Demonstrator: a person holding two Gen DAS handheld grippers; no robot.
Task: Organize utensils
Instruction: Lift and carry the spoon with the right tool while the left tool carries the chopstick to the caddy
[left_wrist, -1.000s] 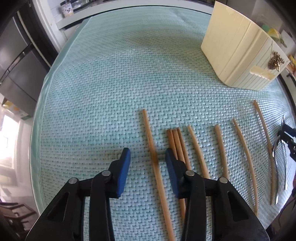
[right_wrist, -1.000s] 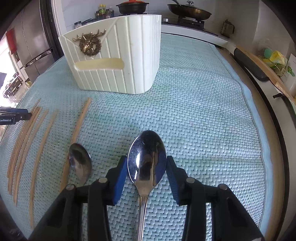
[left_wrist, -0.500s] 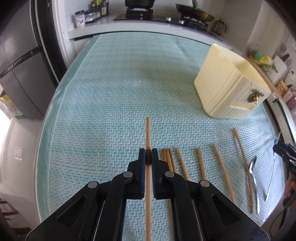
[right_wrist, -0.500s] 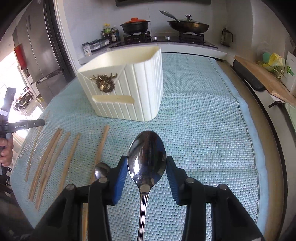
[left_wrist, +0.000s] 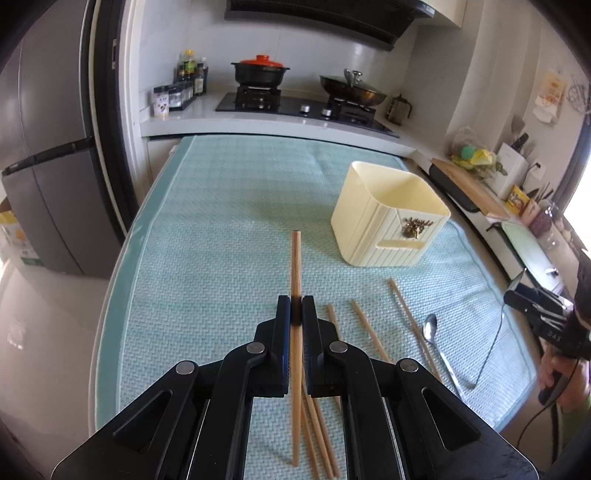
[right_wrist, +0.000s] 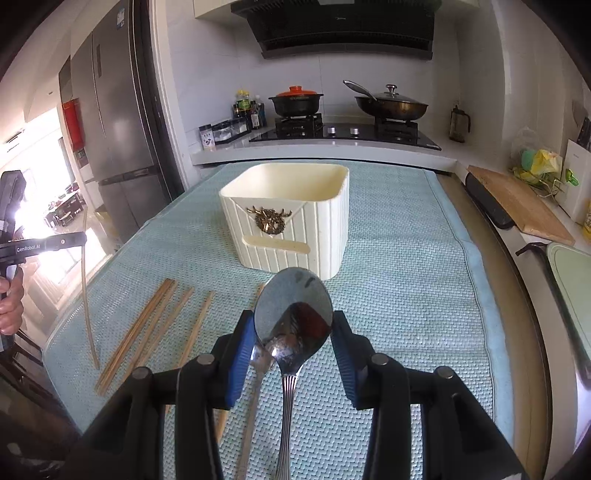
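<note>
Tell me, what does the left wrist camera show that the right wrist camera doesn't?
Only the left wrist view shows the left gripper up close, shut on a chopstick. Only the right wrist view shows the right gripper up close, its blue pads at the bowl of a large spoon. Both show the cream holder, loose chopsticks and a second spoon on the green mat.

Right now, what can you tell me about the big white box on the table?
The cream box looks like ribbed plastic, with rounded corners and an open top; what shows of its inside looks empty. A gold deer-head badge sits on its front, above a slot-like ledge. It stands upright on the teal woven mat, beyond the chopsticks and spoons. Nothing else touches it.
</note>
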